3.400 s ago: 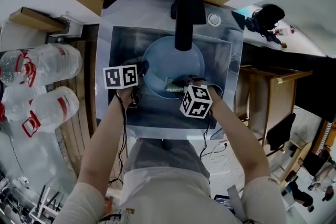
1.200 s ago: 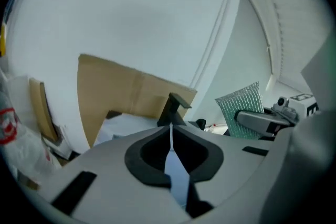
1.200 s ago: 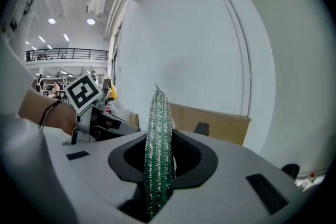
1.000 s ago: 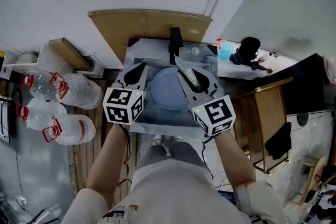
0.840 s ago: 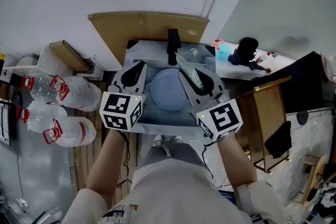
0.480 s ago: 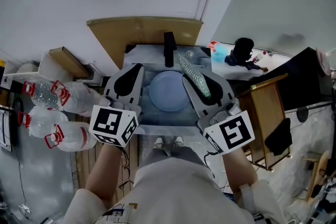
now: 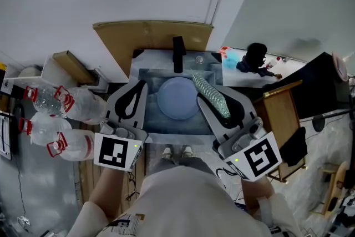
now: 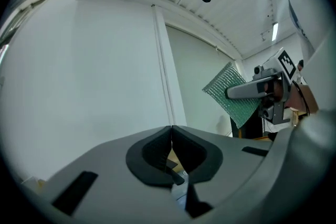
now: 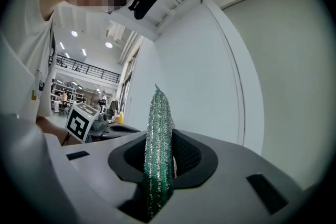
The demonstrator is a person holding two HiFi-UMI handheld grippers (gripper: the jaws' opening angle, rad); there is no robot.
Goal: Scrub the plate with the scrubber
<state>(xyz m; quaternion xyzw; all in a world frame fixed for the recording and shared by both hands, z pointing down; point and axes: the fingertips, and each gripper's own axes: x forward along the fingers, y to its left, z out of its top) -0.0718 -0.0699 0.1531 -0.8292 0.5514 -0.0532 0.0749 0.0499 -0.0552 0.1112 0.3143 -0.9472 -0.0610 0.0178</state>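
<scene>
Scrubbing was not under way at this moment. Both tools hung high above the sink [image 7: 145, 76], well clear of the plate [image 7: 177, 98], which lay flat in the basin just below the tap [image 7: 178, 53].

To scrub well from here, I judged, the right tool would have to come down into the sink. It should lay the scrubber's broad face on the plate, not its edge, and work in overlapping circles out to the rim. The left tool could steady the plate's edge so that it neither slid nor tipped against the sink wall. Pressing too hard might drag the thin pad out of the grip.

Left of the sink, water bottles [image 7: 72, 119] lay on the floor. The left tool [image 7: 138, 86], above the sink's left side, had its jaws fully together, with nothing between them and touching nothing. The right tool [image 9: 164, 150], above the sink's right side, was clamped on the scrubber [image 7: 211, 94], a green mesh pad. It was pinched by its lower part, and the rest stood out past the jaw tips, free of everything.
</scene>
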